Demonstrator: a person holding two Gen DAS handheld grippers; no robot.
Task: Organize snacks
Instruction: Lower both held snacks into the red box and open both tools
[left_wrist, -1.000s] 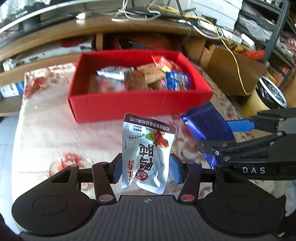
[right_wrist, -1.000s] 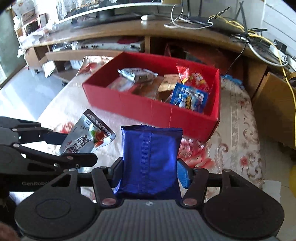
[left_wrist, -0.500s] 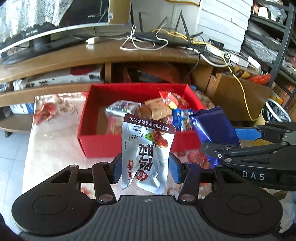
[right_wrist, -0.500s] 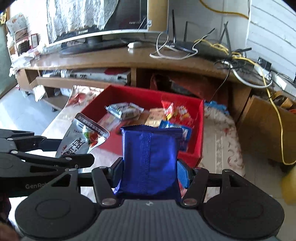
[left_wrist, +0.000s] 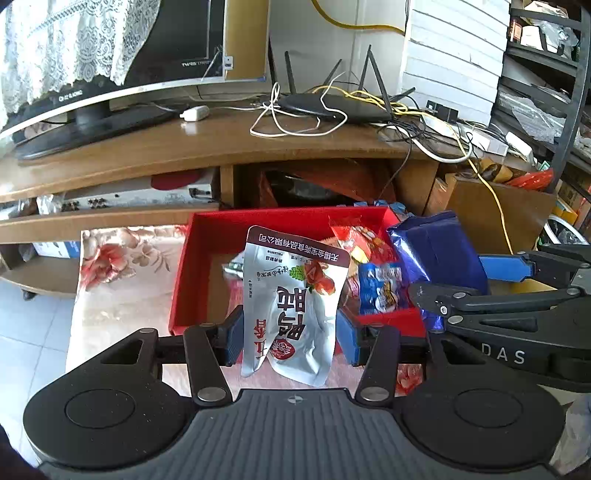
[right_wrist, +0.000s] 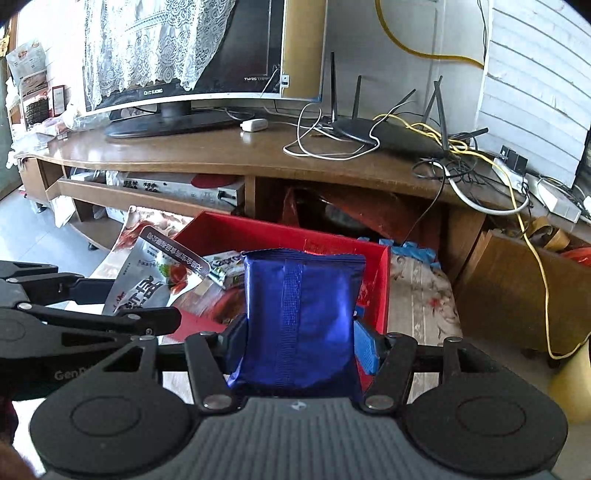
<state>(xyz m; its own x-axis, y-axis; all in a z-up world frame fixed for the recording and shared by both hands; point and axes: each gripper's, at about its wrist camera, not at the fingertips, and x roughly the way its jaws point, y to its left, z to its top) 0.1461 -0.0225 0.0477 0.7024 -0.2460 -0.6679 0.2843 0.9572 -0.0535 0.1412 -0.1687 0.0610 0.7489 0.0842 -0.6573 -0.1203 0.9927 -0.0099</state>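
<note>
My left gripper (left_wrist: 291, 338) is shut on a silver snack pouch (left_wrist: 291, 302) with a dark red top band, held upright in front of the red box (left_wrist: 192, 266). My right gripper (right_wrist: 299, 341) is shut on a blue foil snack bag (right_wrist: 299, 317), also upright before the red box (right_wrist: 382, 291). The box holds several snack packets, among them a blue one (left_wrist: 380, 282) and a red one (left_wrist: 354, 236). In the left wrist view the blue bag (left_wrist: 439, 254) and right gripper show at the right. In the right wrist view the silver pouch (right_wrist: 147, 280) shows at the left.
The box sits on a floral tablecloth (left_wrist: 110, 280). Behind stands a wooden TV stand (left_wrist: 184, 147) with a monitor (left_wrist: 110, 55), a router (left_wrist: 332, 103) and tangled cables. A cardboard box (right_wrist: 517, 288) and a yellow bin (right_wrist: 572, 387) are at the right.
Both grippers have risen and tilted up with their packs held. The red box has dropped lower in both views and now sits just behind the held packs.
</note>
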